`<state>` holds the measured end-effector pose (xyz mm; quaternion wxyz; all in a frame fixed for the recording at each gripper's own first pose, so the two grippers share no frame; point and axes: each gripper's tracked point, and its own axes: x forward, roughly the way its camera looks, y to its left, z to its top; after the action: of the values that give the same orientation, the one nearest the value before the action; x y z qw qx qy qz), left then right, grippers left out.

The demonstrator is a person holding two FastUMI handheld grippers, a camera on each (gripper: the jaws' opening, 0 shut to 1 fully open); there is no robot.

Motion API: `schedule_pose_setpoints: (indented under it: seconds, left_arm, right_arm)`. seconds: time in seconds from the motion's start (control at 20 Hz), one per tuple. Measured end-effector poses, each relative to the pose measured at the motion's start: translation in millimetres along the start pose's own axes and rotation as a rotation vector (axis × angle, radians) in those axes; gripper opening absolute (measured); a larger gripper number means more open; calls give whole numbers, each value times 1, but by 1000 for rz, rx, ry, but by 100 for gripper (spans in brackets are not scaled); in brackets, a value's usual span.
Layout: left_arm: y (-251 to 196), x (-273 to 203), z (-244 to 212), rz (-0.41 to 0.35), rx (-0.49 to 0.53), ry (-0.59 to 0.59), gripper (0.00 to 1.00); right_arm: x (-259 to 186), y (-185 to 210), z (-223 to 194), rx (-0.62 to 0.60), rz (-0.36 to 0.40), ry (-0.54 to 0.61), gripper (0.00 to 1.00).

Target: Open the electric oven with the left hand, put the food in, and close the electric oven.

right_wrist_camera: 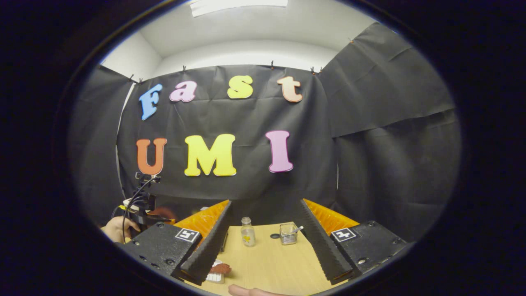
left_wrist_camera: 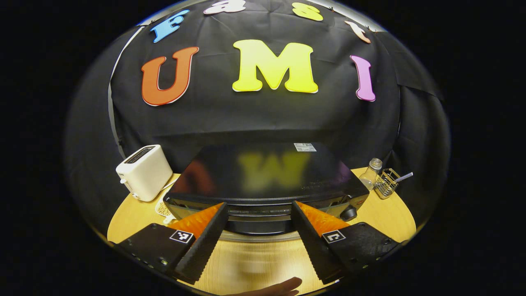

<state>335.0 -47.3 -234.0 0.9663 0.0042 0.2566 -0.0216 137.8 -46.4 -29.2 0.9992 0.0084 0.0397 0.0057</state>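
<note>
The black electric oven (left_wrist_camera: 263, 176) stands on the wooden table (left_wrist_camera: 254, 263), its glossy top toward me and its door shut. My left gripper (left_wrist_camera: 259, 204) is open just above and in front of the oven's front edge, one finger on each side of the handle (left_wrist_camera: 259, 213), without touching it. My right gripper (right_wrist_camera: 265, 202) is open over the table with nothing between its fingers. The food (right_wrist_camera: 218, 270), a reddish-brown piece on a small white holder, lies on the table by the right gripper's left finger. Farther left, a hand (right_wrist_camera: 117, 228) holds the other gripper (right_wrist_camera: 141, 205).
A white toaster (left_wrist_camera: 144, 172) stands left of the oven, with a small patterned mat (left_wrist_camera: 161, 208) beside it. A glass bottle (left_wrist_camera: 372, 172) and a wire basket (left_wrist_camera: 388, 182) stand right of the oven. A fingertip (left_wrist_camera: 279, 287) shows at the bottom edge.
</note>
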Motion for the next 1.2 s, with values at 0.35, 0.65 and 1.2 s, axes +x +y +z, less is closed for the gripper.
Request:
schedule_pose_setpoints:
  seconds: [0.35, 0.65, 1.2]
  left_arm:
    - [-2, -33, -30, -10, 15, -3, 98]
    - [-4, -51, -53, -8, 18, -46, 97]
    - [-9, -74, -128, 0, 20, -21, 97]
  right_arm:
    - [-4, -1, -3, -1, -1, 9, 98]
    - [-5, 1, -11, 9, 4, 30, 98]
    - [-6, 6, -25, -3, 40, 38, 100]
